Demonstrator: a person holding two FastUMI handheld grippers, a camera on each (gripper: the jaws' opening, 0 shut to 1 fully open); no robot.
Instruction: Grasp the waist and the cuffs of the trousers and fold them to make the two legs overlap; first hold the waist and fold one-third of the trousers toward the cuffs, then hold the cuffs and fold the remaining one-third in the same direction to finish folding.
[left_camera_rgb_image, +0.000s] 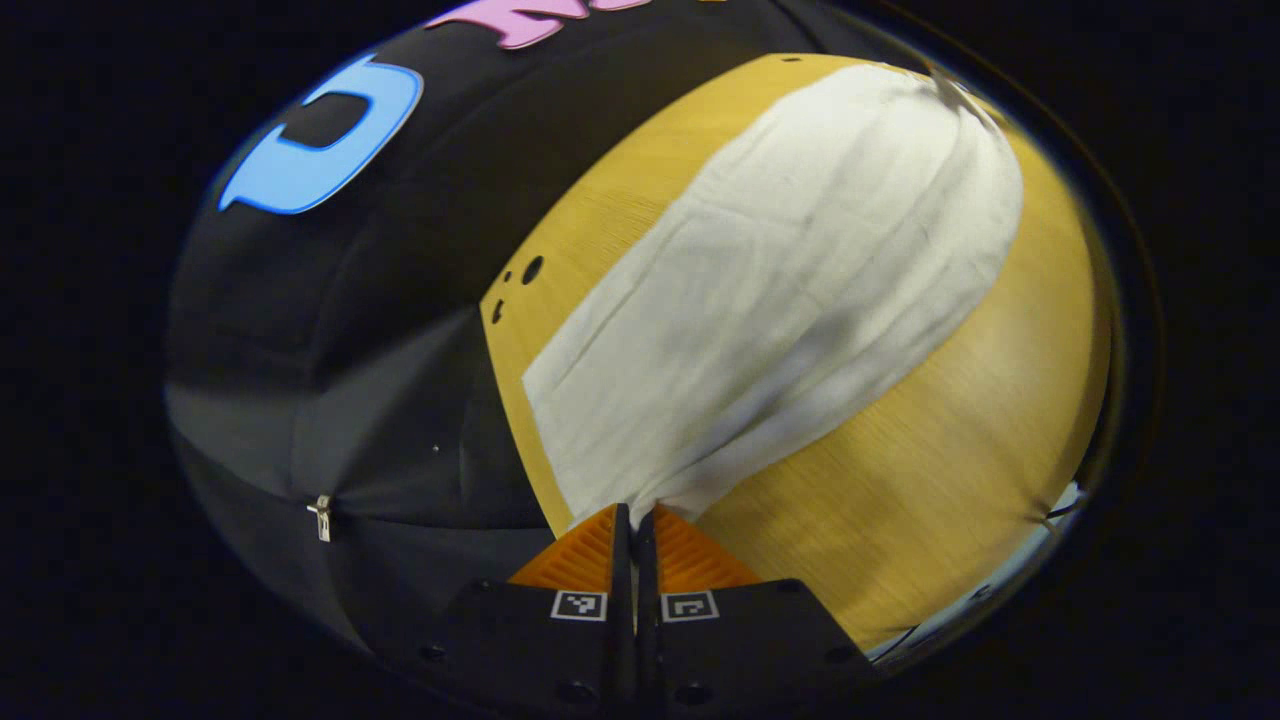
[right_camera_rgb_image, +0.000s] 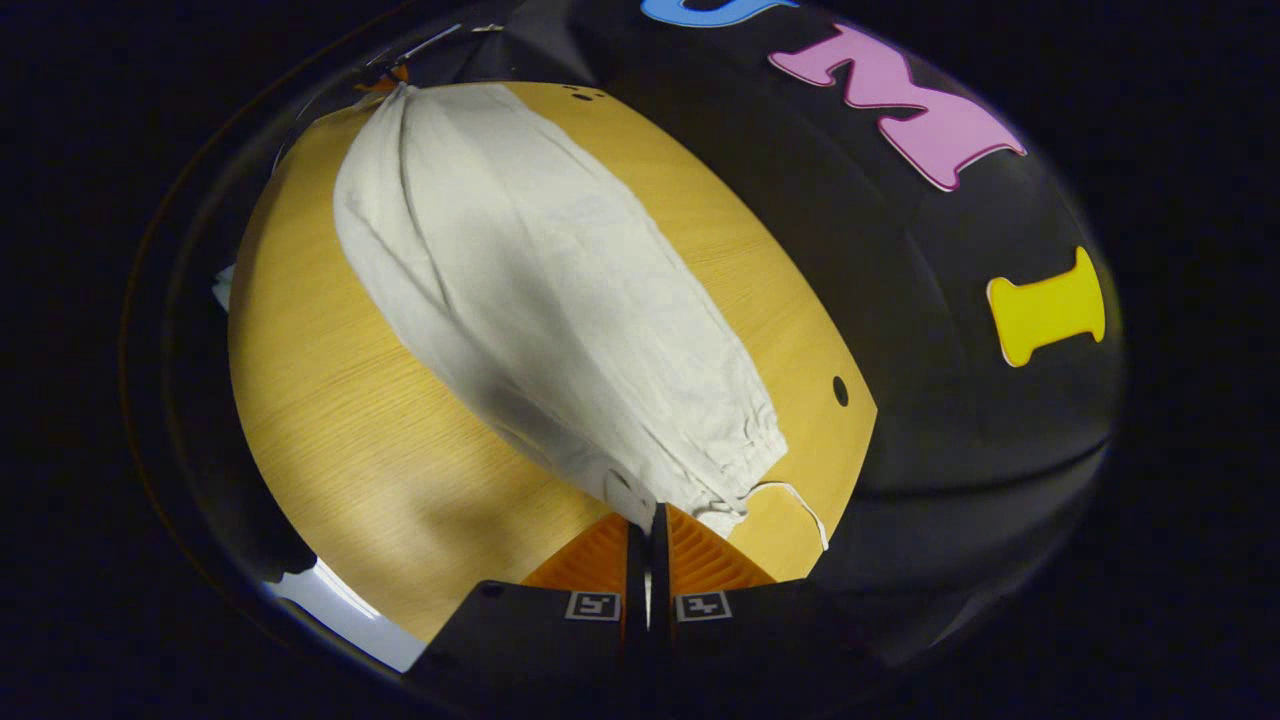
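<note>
Cream trousers (left_camera_rgb_image: 790, 270) lie lengthwise on a wooden table (left_camera_rgb_image: 950, 450). In the left gripper view the plain cuff end runs down to my left gripper (left_camera_rgb_image: 635, 512), which is shut on the cuff's near corner. In the right gripper view the gathered waist (right_camera_rgb_image: 735, 455) with its white drawstring (right_camera_rgb_image: 800, 505) lies close in front. My right gripper (right_camera_rgb_image: 647, 512) is shut on the waist's near corner. The near long edge of the cloth (right_camera_rgb_image: 480, 390) is raised a little and casts a shadow on the wood. The far gripper (right_camera_rgb_image: 385, 82) shows small at the trousers' other end.
The booth's black cloth wall (left_camera_rgb_image: 330, 330) stands close along the table's far side. Small dark holes (left_camera_rgb_image: 530, 270) mark the tabletop near that edge. A pale floor strip (right_camera_rgb_image: 340, 610) shows past the table's near edge.
</note>
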